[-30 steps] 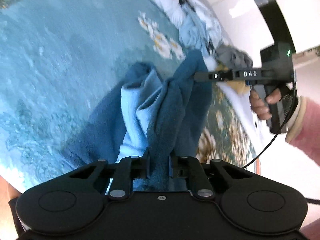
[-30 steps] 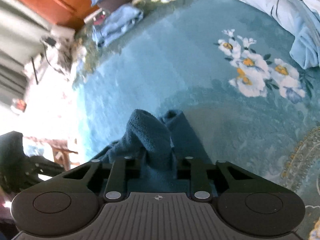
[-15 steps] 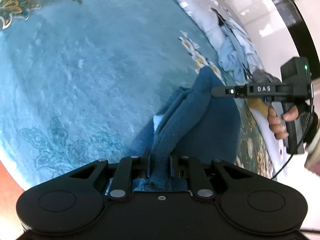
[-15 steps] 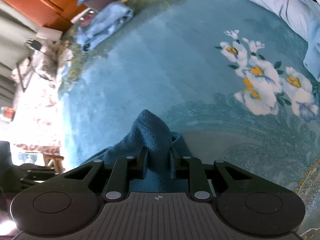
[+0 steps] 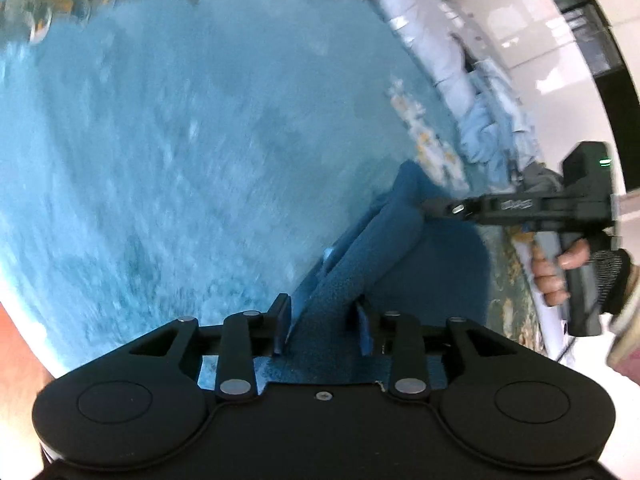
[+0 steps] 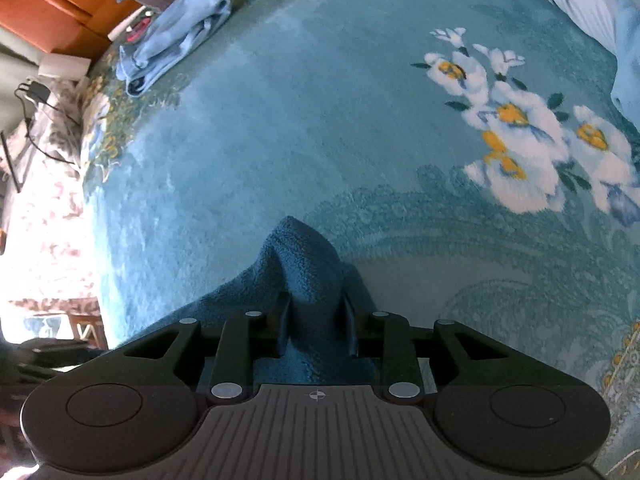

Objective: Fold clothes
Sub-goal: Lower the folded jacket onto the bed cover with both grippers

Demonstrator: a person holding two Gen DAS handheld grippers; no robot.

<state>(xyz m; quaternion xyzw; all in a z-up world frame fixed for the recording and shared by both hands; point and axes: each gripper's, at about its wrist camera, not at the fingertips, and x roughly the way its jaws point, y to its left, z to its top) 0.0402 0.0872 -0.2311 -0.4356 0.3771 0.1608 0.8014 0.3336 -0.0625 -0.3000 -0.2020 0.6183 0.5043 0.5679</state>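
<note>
- Covering nearly all of both views is a teal carpet [image 6: 248, 152] with white and yellow flowers [image 6: 520, 136] woven into it.
- Pale blue bedding [image 5: 480, 120] lies bunched along the carpet's far edge in the left wrist view.
- One dark blue fleece cloth [image 5: 360, 272] is lifted above the carpet and stretched between the two grippers.
- Left gripper [image 5: 323, 322] has its fingers set a little apart, with a thick fold of the cloth filling the gap; the picture is blurred here.
- Right gripper [image 6: 316, 326] pinches a raised peak of the same cloth; a hand [image 5: 560, 268] holds its handle.
- Folded light blue clothes [image 6: 176, 44] rest at the carpet's far left corner, well apart from the cloth.
</note>
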